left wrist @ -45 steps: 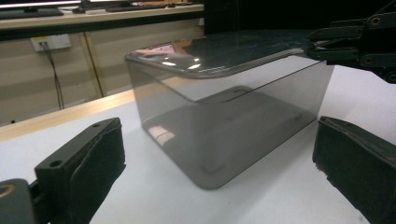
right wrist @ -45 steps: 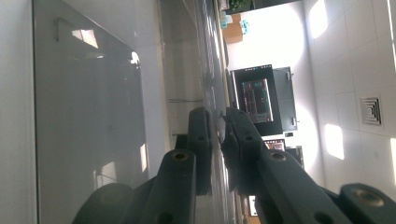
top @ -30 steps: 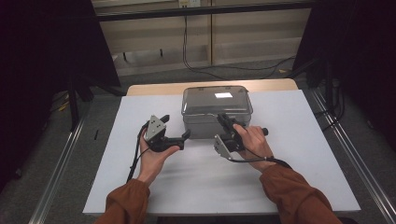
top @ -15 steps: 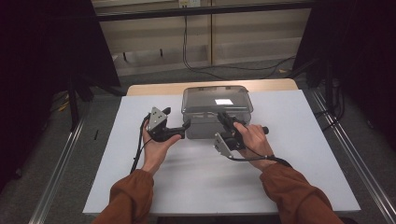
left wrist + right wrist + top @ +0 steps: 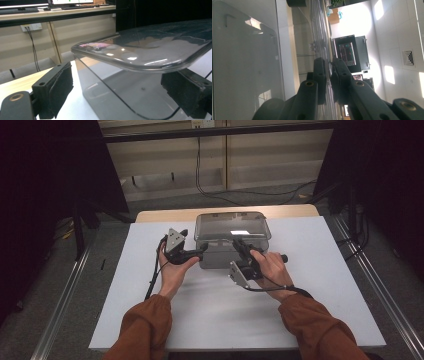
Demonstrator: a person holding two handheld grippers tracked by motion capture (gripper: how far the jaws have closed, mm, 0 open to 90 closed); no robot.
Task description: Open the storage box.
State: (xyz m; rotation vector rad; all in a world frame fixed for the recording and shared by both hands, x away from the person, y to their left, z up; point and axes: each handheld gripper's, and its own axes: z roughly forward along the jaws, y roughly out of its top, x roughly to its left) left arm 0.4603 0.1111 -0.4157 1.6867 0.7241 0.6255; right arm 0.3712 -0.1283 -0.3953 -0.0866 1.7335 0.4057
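A clear plastic box point(image 5: 231, 226) with a clear lid stands at the far middle of the white tabletop point(image 5: 320, 270). My left gripper point(image 5: 199, 253) is at the box's left front corner. In the left gripper view its jaws point(image 5: 120, 97) are open and straddle that corner under the lid point(image 5: 150, 50); they have just been closing, and the left pad point(image 5: 61, 92) stands apart from the wall. My right gripper point(image 5: 238, 244) sits at the lid's front edge. In the right gripper view it point(image 5: 329, 67) is shut on the lid's thin clear rim, beside the box point(image 5: 242, 62).
A strip of bare wooden table point(image 5: 165, 215) shows beyond the white top. Metal rails point(image 5: 65, 305) run along both sides of the table. Cables point(image 5: 210, 190) lie on the floor behind. White surface lies free in front of both hands.
My left hand has moved right and forward, bringing its gripper from beside the box up to the box's left front corner. The right hand and the box have stayed put.
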